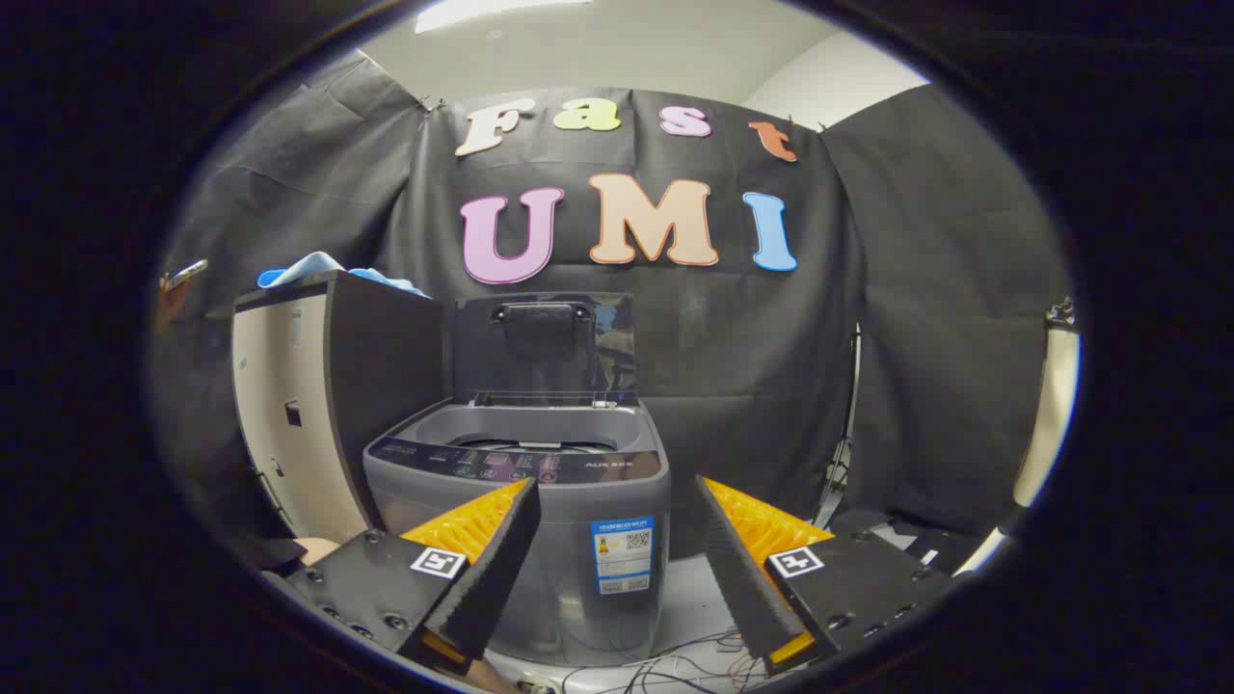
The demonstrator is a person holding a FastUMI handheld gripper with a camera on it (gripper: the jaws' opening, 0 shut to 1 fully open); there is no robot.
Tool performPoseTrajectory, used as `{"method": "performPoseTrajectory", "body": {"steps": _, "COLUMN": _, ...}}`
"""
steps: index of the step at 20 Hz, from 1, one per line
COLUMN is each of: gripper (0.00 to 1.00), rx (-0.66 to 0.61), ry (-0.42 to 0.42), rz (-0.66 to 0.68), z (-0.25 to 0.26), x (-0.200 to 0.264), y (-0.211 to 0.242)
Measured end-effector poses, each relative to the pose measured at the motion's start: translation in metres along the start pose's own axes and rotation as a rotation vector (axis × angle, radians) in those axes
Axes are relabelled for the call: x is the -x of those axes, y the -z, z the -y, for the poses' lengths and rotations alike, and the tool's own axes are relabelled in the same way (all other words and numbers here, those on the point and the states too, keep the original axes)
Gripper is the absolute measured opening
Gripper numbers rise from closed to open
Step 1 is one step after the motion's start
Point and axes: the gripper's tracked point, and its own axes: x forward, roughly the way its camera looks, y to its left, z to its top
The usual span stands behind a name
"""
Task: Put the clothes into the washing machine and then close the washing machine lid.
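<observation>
A grey top-loading washing machine [525, 482] stands ahead of me, its lid [545, 347] raised upright at the back and the drum opening [535, 439] exposed. Light blue clothes [308, 268] lie on top of a tall cabinet [318, 405] to the machine's left, above and beyond my fingers. My gripper [617, 501] is open, its fingers spread wide in front of the machine's front panel, with nothing between them.
The cabinet's dark side stands close against the washer's left. Loose cables [675, 670] lie on the white floor below the machine. Black cloth walls close in behind and to the right, where a stand leg [844, 453] shows.
</observation>
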Motion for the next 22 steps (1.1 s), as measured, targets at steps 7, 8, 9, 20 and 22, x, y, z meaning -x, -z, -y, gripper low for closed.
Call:
{"method": "performPoseTrajectory", "body": {"steps": 7, "gripper": 0.98, "rx": 0.0, "ry": 0.0, "rz": 0.002, "z": -0.0001, "x": 0.0001, "y": -0.0003}}
{"method": "performPoseTrajectory", "body": {"steps": 8, "gripper": 0.98, "rx": 0.0, "ry": 0.0, "rz": 0.002, "z": -0.0001, "x": -0.0003, "y": -0.0003}}
{"method": "performPoseTrajectory", "body": {"steps": 9, "gripper": 0.98, "rx": 0.0, "ry": 0.0, "rz": 0.002, "z": -0.0001, "x": 0.0001, "y": -0.0004}}
{"method": "performPoseTrajectory", "body": {"steps": 20, "gripper": 0.98, "rx": 0.0, "ry": -0.019, "rz": 0.002, "z": -0.0035, "x": 0.0003, "y": -0.0002}}
{"method": "performPoseTrajectory", "body": {"steps": 22, "gripper": 0.98, "rx": 0.008, "ry": -0.025, "rz": 0.005, "z": -0.0057, "x": -0.0032, "y": -0.0033}}
